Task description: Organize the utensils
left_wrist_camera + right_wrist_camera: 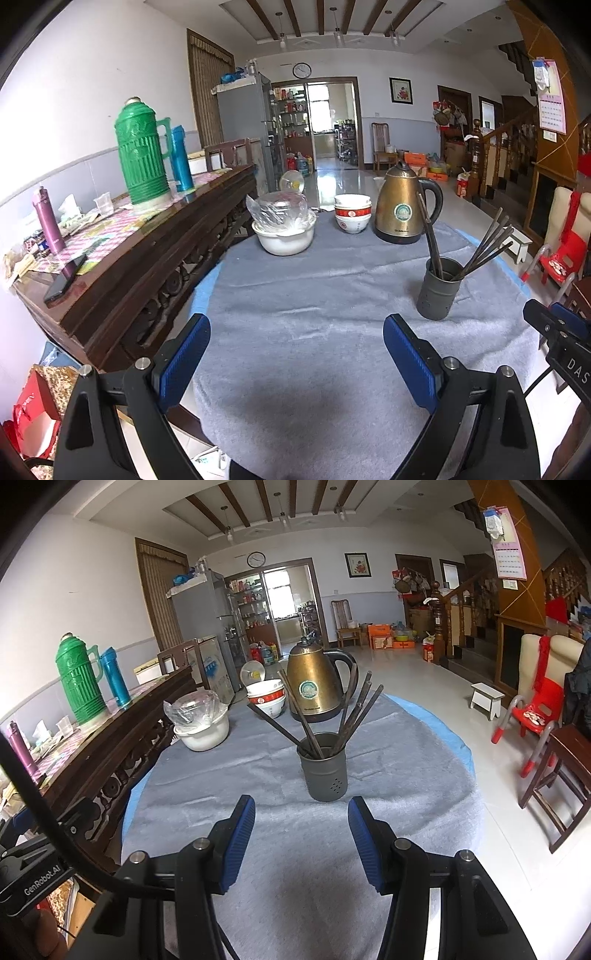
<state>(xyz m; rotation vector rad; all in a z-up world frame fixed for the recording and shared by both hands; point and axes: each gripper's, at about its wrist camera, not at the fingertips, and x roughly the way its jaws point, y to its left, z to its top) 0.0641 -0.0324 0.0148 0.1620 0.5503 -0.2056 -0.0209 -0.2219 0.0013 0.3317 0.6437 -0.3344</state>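
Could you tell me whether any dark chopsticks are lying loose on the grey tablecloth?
No, all the dark chopsticks stand in the grey perforated metal holder on the grey tablecloth.

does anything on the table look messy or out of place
Nothing is spilled or broken. The chopsticks in the grey holder splay untidily in all directions. The white bowl has crumpled plastic bulging over its rim.

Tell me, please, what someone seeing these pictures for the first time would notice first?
Probably the dark holder bristling with chopsticks, standing alone mid-table on the grey cloth, just beyond the open right gripper. Behind it stands a brassy kettle, with stacked red-and-white bowls to its left. The bright green thermos on the wooden sideboard at left also draws the eye.
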